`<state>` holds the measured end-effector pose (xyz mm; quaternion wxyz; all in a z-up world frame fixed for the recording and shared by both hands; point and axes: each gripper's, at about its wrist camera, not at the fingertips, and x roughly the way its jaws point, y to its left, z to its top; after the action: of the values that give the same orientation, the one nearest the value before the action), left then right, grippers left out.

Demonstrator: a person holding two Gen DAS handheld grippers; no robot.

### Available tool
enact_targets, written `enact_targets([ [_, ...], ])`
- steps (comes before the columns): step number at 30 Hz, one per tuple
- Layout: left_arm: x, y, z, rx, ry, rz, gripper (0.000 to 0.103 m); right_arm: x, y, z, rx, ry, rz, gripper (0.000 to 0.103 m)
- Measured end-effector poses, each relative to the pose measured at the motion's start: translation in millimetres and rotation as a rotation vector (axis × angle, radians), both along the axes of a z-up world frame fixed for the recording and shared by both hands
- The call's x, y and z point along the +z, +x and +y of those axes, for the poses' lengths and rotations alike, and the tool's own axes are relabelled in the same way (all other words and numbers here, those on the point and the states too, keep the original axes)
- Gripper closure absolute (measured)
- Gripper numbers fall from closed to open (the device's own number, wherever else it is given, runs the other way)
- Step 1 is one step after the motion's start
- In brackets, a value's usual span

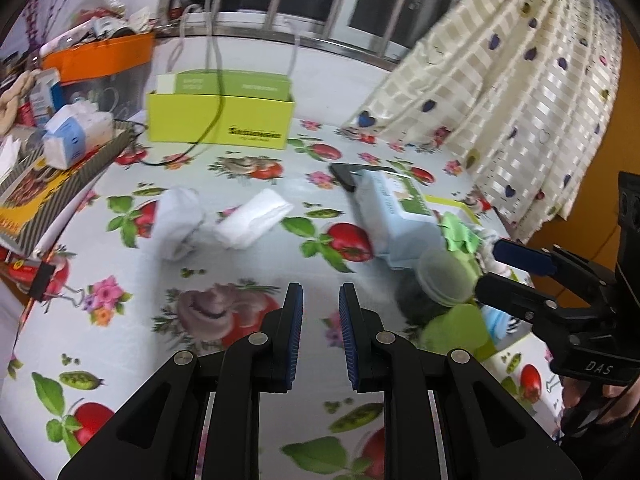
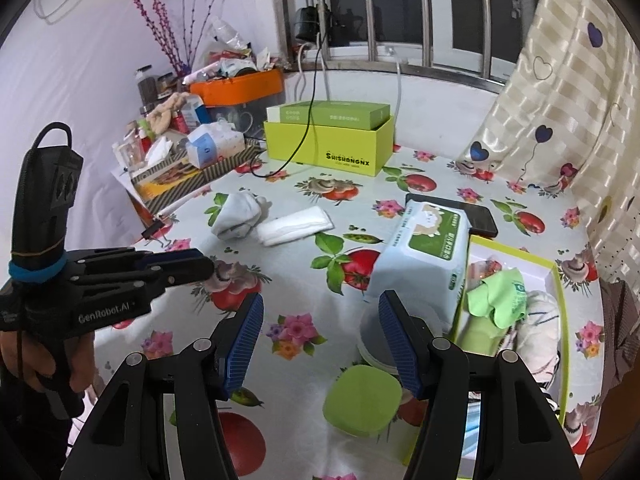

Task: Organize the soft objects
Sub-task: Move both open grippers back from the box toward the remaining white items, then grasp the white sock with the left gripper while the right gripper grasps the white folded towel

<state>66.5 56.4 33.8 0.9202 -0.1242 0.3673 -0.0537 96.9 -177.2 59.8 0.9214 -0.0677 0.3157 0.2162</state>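
Note:
A balled white sock (image 1: 178, 220) (image 2: 238, 216) and a folded white cloth (image 1: 252, 220) (image 2: 294, 226) lie side by side mid-table. My left gripper (image 1: 320, 320) hovers short of them, jaws a narrow gap apart with nothing between them; the right wrist view shows it (image 2: 208, 266) at the left. My right gripper (image 2: 320, 320) (image 1: 490, 270) stands wide open and empty above a green lid (image 2: 362, 398). To its right a yellow-rimmed tray (image 2: 560, 292) holds a green cloth (image 2: 496, 300) and a striped sock (image 2: 540, 320).
A wet-wipes pack (image 2: 424, 256) and a black phone (image 2: 480, 216) lie beside the tray. A lime box (image 2: 328, 148) with a cable over it stands at the back. An orange bin (image 2: 240, 88) and clutter fill the back left. A curtain (image 2: 560, 100) hangs on the right.

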Motion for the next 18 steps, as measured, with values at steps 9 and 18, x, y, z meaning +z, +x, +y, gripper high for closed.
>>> enact_targets([
  [9, -4, 8, 43, 0.098, 0.011, 0.002, 0.083, -2, 12, 22, 0.032, -0.017, 0.012, 0.043],
  [18, -16, 41, 75, 0.148, 0.048, 0.018, 0.070, -5, 25, 43, 0.056, -0.040, 0.023, 0.043],
])
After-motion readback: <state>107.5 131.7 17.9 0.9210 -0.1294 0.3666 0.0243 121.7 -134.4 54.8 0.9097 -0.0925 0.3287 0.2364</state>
